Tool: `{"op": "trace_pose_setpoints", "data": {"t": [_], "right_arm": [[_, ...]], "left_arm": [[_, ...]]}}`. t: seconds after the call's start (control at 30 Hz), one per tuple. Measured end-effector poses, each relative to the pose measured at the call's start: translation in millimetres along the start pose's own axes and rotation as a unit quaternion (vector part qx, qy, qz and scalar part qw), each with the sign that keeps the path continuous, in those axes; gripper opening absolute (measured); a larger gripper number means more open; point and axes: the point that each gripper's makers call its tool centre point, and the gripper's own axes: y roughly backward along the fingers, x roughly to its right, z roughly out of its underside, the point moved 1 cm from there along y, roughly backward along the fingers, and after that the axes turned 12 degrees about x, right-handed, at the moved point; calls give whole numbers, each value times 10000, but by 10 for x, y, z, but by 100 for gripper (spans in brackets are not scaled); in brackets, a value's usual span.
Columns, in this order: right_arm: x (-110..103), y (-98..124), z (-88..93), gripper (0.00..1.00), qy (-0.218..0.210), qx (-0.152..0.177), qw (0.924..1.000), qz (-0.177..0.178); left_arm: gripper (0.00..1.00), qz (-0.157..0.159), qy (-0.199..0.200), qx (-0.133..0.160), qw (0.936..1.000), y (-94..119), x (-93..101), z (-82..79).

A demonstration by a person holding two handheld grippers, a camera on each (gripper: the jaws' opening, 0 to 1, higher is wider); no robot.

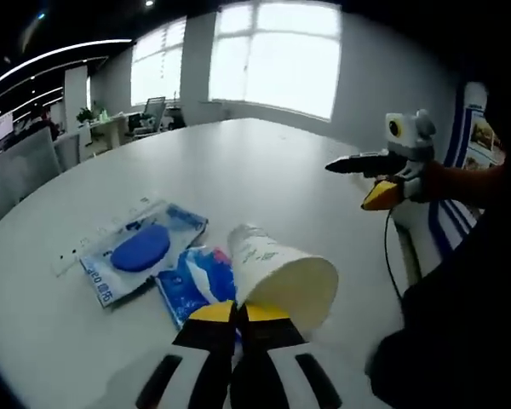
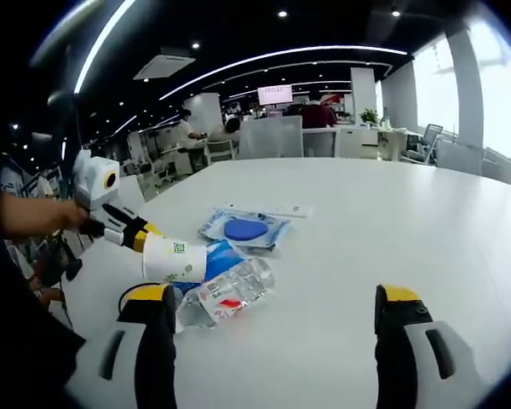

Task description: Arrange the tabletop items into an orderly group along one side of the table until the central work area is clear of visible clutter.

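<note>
Paper cup (image 1: 281, 277) clamped at its rim between the yellow-tipped jaws of left gripper (image 1: 237, 313), tipped on its side with base pointing away over white table (image 1: 264, 170). Same cup seen in right gripper view at (image 2: 175, 259), with left gripper (image 2: 138, 236) entering from the left, held by a person's hand (image 2: 64, 217).

Blue packet (image 1: 187, 285) lying on the table just beneath and beside the cup, partly hidden by it. Clear sleeve with blue disc (image 1: 140, 250) just left of that packet, edges touching or overlapping; cannot tell which. Same sleeve at (image 2: 245, 229) in right gripper view, beyond the cup.

Crushed clear plastic bottle (image 2: 230, 294) with red-and-white label, on its side on the table, touching the blue packet (image 2: 220, 256) below the cup.

Right gripper (image 2: 272, 319) with jaws spread wide apart, nothing between them, aimed across the table toward the bottle. Seen from left gripper view at (image 1: 345, 166), raised above the far side of the table, near a blue-and-white standing banner (image 1: 460, 162).

Office desks and chairs (image 2: 272, 136) well behind the table; bright windows (image 1: 277, 55) beyond.
</note>
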Motion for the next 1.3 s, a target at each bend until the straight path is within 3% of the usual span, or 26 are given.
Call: {"op": "trace_pose_setpoints", "data": {"t": [0.13,0.37,0.53,0.73,0.87,1.3], "right_arm": [[-7,18,-84,93,13,91,10000,1],[-22,36,-83,93,25,60,10000,-35],[-48,48,-148,92,76,93,9999,-52],[-62,36,-193,90,92,94,9999,-90],[-64,23,-198,90,129,56,9998,-111],[-78,3,-223,88,140,49,9999,-83]], "left_arm": [[0,-97,340,-102,9993,64,-48,-13],[0,-133,587,-262,9978,177,-212,3],[0,-432,665,-245,9965,285,-413,-75],[0,-921,1187,-253,9883,430,-776,-152],[0,-1192,1507,-406,9805,523,-1024,-138],[0,-1453,1631,-925,9715,604,-1476,-51]]}}
